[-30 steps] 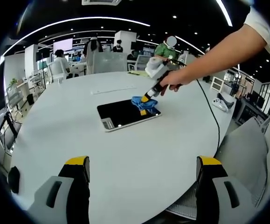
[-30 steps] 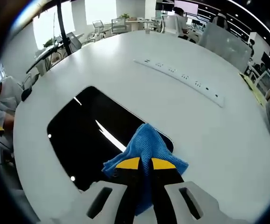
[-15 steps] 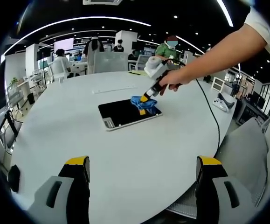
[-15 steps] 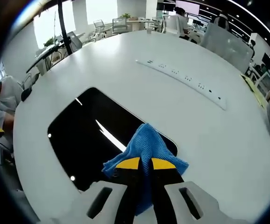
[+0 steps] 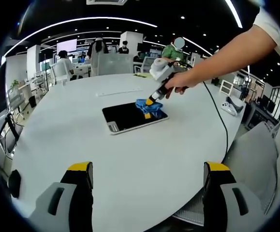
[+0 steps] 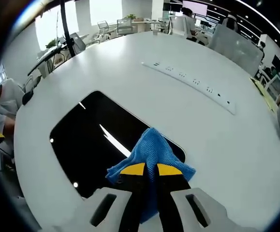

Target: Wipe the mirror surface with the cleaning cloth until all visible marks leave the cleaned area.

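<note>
Mirror (image 6: 98, 145) lay flat mid-bench (image 5: 130, 164), long axis running ahead-left of the right tool (image 6: 150, 170), which was clamped on the blue cloth (image 6: 152, 150) at the mirror's near corner. Left tool (image 5: 147, 169) hung wide, well back; right hand nearer.

A large white oval table (image 5: 130, 159) is seen across the middle of the left gripper view and across most of the right gripper view. A dark rectangular mirror (image 6: 89, 145) is laid flat on it, left of centre in the right gripper view. A long white strip (image 6: 190, 82), possibly a power strip, is set into or laid on the top at upper right. A black cable (image 5: 220, 121) is draped over the right edge.
</note>
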Tool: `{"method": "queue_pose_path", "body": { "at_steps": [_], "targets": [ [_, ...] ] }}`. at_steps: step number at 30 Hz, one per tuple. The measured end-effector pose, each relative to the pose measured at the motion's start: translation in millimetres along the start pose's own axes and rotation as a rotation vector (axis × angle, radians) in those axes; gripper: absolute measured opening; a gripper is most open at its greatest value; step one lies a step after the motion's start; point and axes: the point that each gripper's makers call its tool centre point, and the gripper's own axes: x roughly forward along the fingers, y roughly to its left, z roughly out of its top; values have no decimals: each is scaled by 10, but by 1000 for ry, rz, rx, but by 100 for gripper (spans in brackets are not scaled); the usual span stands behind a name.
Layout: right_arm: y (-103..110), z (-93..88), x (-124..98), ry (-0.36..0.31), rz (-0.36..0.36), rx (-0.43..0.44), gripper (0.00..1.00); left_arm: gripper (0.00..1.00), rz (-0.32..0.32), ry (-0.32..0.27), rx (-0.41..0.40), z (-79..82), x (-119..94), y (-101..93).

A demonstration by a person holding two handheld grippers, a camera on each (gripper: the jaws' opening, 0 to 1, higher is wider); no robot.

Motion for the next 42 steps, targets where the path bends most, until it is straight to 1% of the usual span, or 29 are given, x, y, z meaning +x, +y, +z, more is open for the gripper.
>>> {"method": "queue_pose_path", "body": {
  "at_steps": [8, 27, 36, 42],
  "targets": [
    [38, -5, -23, -4, -2, 3, 3, 96, -2, 1, -1, -1, 3, -7],
    [77, 62, 32, -13, 18, -14, 3, 96, 1, 4, 0, -8, 0, 11],
    [146, 103, 61, -20, 29, -21, 3, 96, 7, 4, -4, -18, -5, 26],
    [222, 163, 92, -23, 39, -33, 3, 96, 8, 3, -3, -6, 0, 19]
  ]
}}
